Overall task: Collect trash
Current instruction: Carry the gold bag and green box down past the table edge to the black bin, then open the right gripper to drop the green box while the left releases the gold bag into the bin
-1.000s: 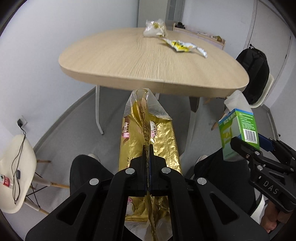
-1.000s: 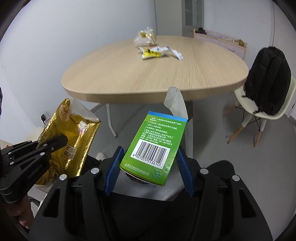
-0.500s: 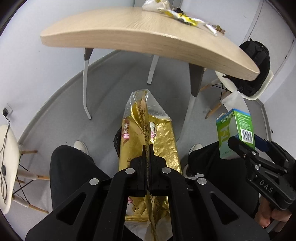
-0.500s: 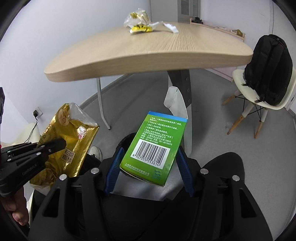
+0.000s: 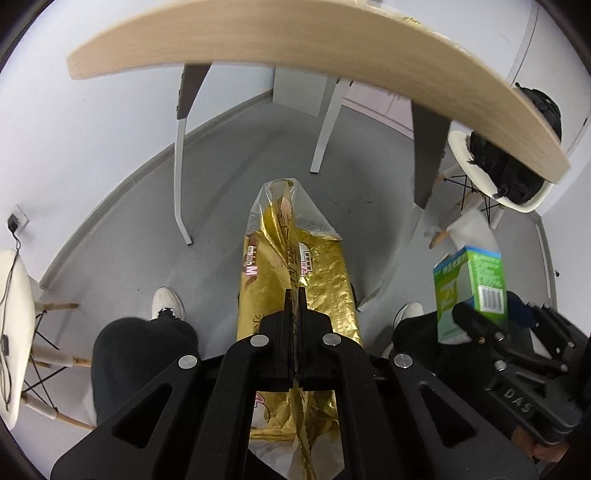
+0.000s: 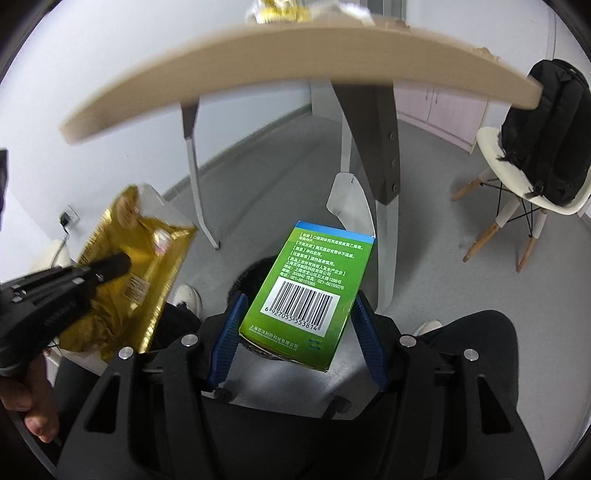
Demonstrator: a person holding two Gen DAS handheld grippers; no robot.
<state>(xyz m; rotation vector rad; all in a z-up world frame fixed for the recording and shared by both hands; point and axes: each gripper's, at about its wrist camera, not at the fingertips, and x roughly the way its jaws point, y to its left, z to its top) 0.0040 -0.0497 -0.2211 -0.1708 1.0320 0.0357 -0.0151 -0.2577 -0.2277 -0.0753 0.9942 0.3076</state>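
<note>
While both hands hung below the table's near edge (image 6: 295, 70), the left gripper (image 5: 294, 295) had its jaws pinched flat on a gold foil bag (image 5: 325, 273), and the right gripper (image 6: 295, 314) clamped a green carton (image 6: 310, 284) between blue pads, its flap open. This looked like the carrying step; next, a bin had to be found, perhaps the dark opening under the carton. The barcode read 6927055553814; the bag showed an "M". More wrappers (image 6: 280, 11) lay along the table's far edge.
</note>
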